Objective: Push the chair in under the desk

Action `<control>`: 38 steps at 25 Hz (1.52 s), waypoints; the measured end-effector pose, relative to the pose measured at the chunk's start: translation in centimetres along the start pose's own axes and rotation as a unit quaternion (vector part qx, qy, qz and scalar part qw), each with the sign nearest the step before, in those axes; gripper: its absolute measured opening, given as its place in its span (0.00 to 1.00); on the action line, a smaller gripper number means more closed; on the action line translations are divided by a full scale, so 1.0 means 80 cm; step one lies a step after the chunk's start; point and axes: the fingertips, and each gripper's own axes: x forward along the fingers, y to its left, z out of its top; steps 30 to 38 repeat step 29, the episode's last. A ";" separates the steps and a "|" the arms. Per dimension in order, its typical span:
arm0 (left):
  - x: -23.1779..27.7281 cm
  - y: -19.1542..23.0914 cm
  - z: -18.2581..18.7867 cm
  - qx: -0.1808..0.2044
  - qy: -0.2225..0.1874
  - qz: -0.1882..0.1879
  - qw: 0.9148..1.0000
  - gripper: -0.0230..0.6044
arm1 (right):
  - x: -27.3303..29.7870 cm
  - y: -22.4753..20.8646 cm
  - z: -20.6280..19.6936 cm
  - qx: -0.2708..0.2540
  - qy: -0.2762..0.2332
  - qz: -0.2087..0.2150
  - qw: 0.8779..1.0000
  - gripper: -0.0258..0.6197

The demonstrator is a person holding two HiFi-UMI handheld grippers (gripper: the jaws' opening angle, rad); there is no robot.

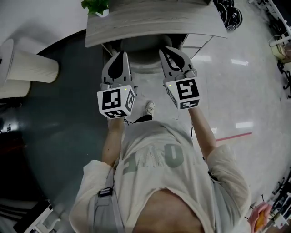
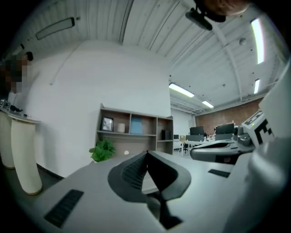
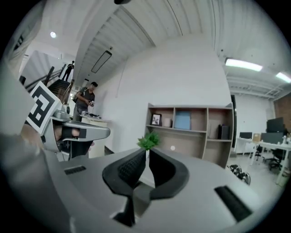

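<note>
The grey chair [image 1: 144,67] stands tucked under the front edge of the pale wood desk [image 1: 150,23], with only its near part showing. My left gripper [image 1: 121,54] and right gripper [image 1: 169,51] are held side by side over that part, pointing at the desk. Whether they touch the chair I cannot tell. In the left gripper view the left gripper [image 2: 146,154] has its jaws together with nothing between them. The right gripper [image 3: 147,151] in its own view is likewise shut and empty. Neither gripper view shows the chair.
A small green plant [image 1: 96,6] sits on the desk's far left corner. A white ribbed pillar [image 1: 27,68] stands at the left, and black rounded gear [image 1: 229,13] lies at the right. A shelf unit [image 3: 191,127] lines the far wall. A person [image 3: 86,102] stands in the background.
</note>
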 end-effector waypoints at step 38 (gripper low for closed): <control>-0.036 0.003 0.036 0.013 -0.079 0.035 0.996 0.06 | -0.022 0.011 0.031 0.005 -0.036 -0.033 0.999 0.07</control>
